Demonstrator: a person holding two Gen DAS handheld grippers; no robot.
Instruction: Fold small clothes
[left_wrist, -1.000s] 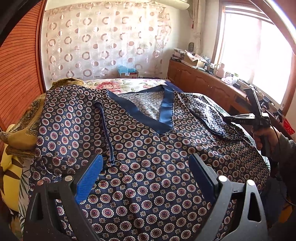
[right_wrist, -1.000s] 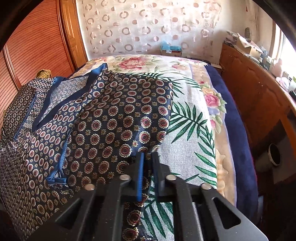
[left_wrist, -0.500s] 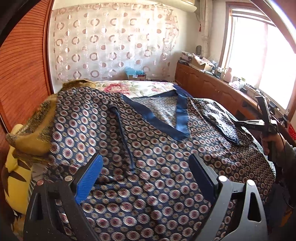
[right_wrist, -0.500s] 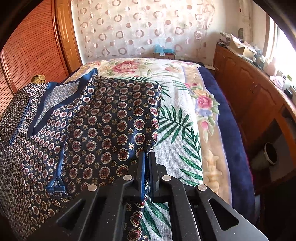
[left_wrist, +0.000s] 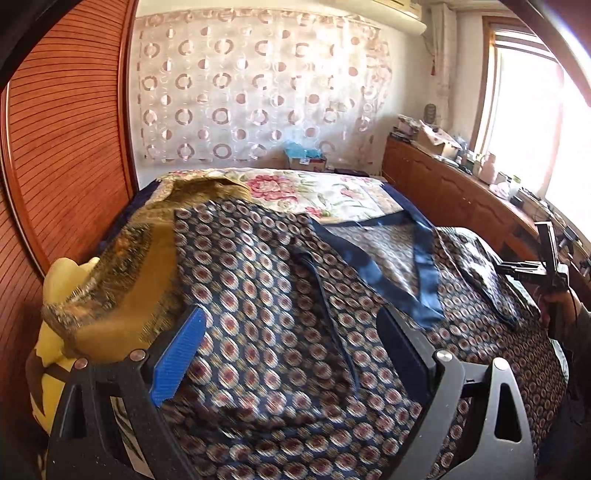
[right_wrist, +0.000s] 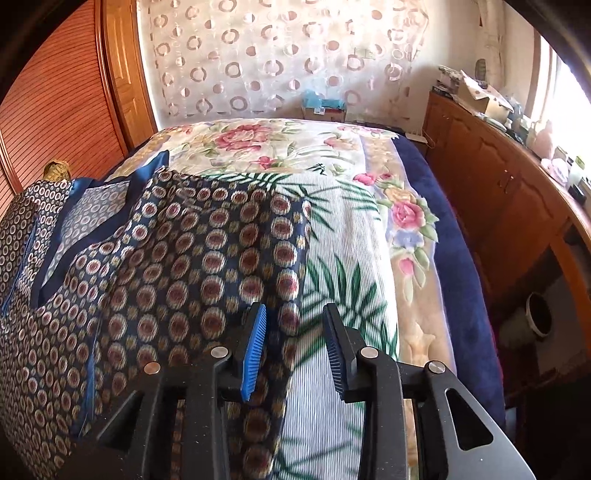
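Navy satin top with a red-and-gold medallion print and plain blue V-neck trim lies spread face-up across the floral bedspread, neckline toward the curtain wall, its right sleeve already turned in over the body.

Right gripper sits at the top's folded right edge; jaws have just been opening, and that edge lies slack between the pads, neither pad pressing it. Risk here: slick satin, so the released fold could slide back out or spring open, especially if a pad snags the cloth on the way out.

Left gripper hovers over the top's left half, jaws wide, holding nothing. Mustard-gold patterned cloth lies touching the top's left shoulder edge; a grab there could easily catch both layers and drag it into the fold. A yellow bundle sits just beyond that, at the bed edge, so overreach could knock it off.
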